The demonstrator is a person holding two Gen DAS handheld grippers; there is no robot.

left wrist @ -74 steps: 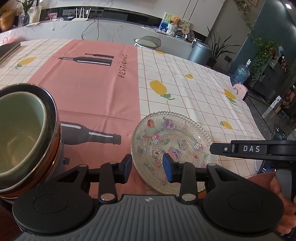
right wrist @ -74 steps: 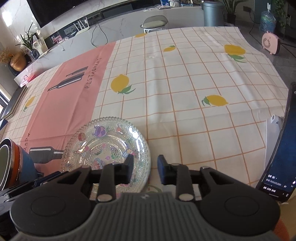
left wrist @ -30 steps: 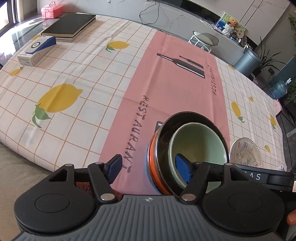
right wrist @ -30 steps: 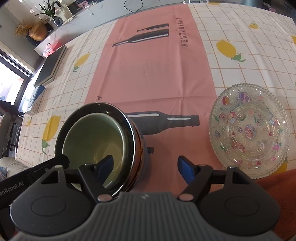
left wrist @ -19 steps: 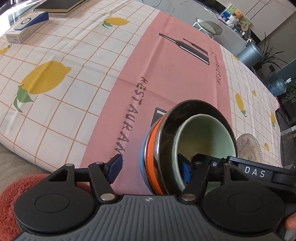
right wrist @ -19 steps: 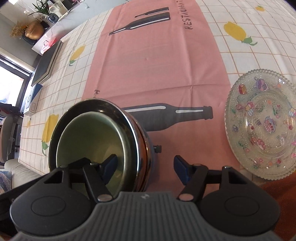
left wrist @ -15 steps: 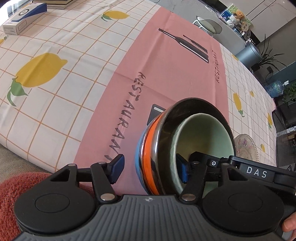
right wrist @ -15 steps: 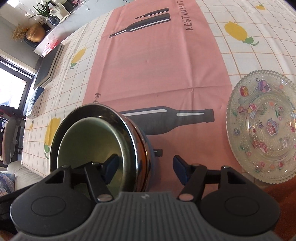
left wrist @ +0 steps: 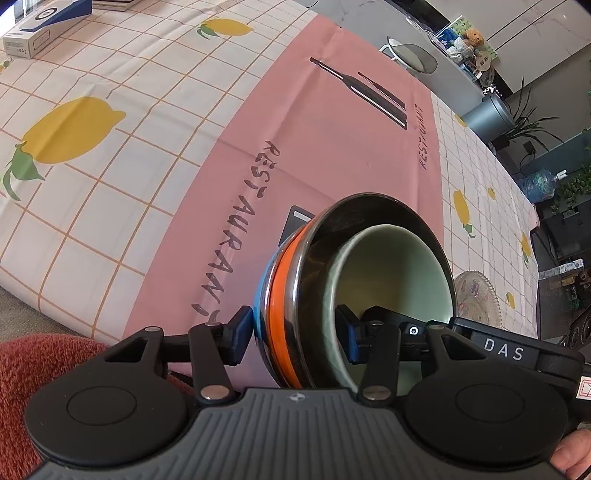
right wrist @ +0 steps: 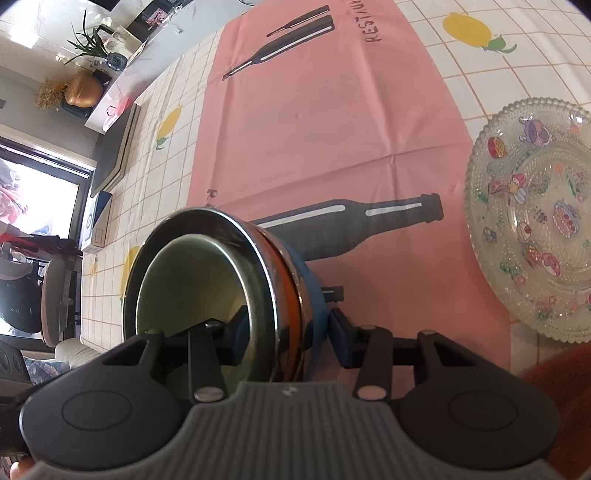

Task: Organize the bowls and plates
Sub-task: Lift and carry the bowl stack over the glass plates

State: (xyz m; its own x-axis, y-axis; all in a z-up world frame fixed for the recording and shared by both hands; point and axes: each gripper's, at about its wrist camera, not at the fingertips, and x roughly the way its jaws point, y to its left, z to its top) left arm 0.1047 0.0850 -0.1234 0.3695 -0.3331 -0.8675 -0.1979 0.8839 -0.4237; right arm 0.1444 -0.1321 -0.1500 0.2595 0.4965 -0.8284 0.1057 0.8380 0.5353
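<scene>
A stack of nested bowls (left wrist: 280, 295) stands on the pink strip of the tablecloth: blue outside, then orange, then dark steel, with a pale green bowl (left wrist: 388, 266) innermost. My left gripper (left wrist: 293, 330) straddles the stack's near-left wall, one finger outside by the blue bowl and one inside the green bowl. Its jaws are closing, with the pads close to the wall. My right gripper (right wrist: 286, 334) straddles the opposite wall of the bowl stack (right wrist: 291, 295) the same way and is also closing. A clear glass plate (right wrist: 535, 240) with cartoon prints lies to the right.
A blue-and-white box (left wrist: 40, 22) and a dark book (right wrist: 114, 147) lie at the table's far left. The tablecloth's near edge (left wrist: 55, 306) runs just left of the stack. A red sleeve (left wrist: 22, 387) and a thumb (left wrist: 569, 454) show at the frame bottoms.
Both grippers left the glass plate, swung over to the bowl stack and sank over its rim. Their jaws have narrowed around the stack's wall.
</scene>
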